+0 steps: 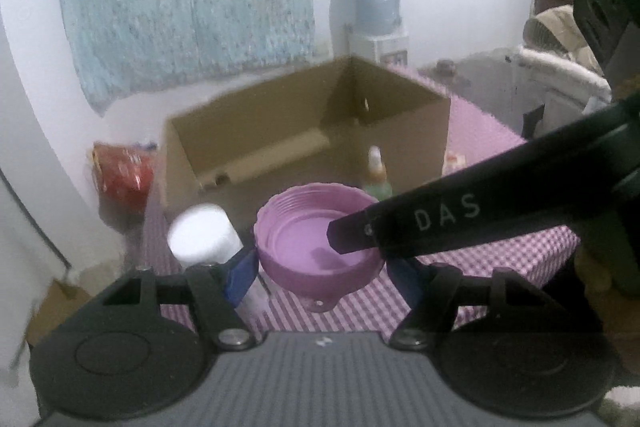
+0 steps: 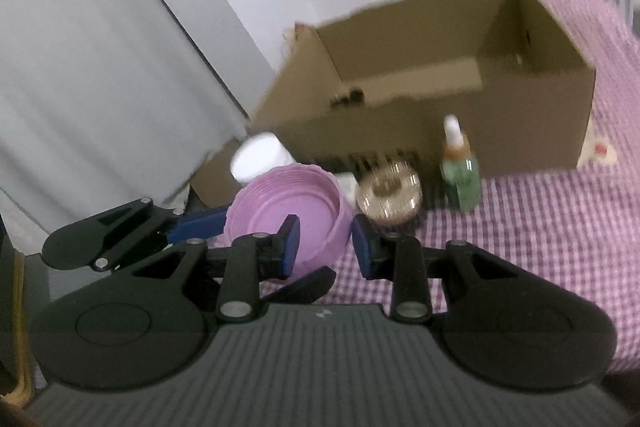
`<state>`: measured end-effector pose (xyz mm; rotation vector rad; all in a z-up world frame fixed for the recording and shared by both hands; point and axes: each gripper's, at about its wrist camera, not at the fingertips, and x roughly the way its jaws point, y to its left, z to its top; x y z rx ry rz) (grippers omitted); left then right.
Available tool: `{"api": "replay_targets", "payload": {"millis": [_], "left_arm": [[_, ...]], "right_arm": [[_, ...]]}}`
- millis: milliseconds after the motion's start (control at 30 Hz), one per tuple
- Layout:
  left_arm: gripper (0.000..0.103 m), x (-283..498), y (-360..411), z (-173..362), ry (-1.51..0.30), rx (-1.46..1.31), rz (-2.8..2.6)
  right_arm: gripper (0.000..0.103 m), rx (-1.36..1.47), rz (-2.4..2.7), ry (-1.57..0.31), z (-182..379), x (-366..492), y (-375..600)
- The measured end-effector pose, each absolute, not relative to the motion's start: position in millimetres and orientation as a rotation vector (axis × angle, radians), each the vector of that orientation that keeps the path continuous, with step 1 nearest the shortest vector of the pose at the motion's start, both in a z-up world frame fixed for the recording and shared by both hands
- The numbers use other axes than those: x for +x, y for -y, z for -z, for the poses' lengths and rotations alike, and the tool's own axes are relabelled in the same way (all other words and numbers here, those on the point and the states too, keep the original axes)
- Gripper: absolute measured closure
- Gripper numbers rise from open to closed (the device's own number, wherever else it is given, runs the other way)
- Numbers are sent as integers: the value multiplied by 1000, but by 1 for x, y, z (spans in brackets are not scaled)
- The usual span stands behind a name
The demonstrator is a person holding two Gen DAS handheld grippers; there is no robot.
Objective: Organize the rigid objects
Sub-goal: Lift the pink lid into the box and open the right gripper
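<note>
Left hand-held gripper [image 1: 320,263] pinches the stiff, light purple lid [image 1: 316,239] across its rim; right hand-held gripper [image 2: 325,247] seemingly open, straddling its wall.

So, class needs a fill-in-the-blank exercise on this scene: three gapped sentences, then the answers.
1. The left gripper holds a wide lid coloured ____.
2. Behind the lid stands an open ____ box.
3. The dropper bottle in front of the box holds ____ liquid.
4. The tablecloth has a ____ pattern.

Answers: purple; cardboard; green; checked
</note>
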<state>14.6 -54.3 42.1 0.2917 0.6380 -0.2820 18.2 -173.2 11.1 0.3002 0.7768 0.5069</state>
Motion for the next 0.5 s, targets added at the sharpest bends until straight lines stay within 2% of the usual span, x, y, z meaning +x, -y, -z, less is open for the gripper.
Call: {"api": "replay_targets", "payload": {"millis": [267,500], "left_arm": [[31,42,61,-91,-543,344,290],[31,126,64,-113,-649,312,324]], "right_arm": [[75,239,-527,-678,-66,38,175],[75,245,-547,-766,-101,116,182]]}}
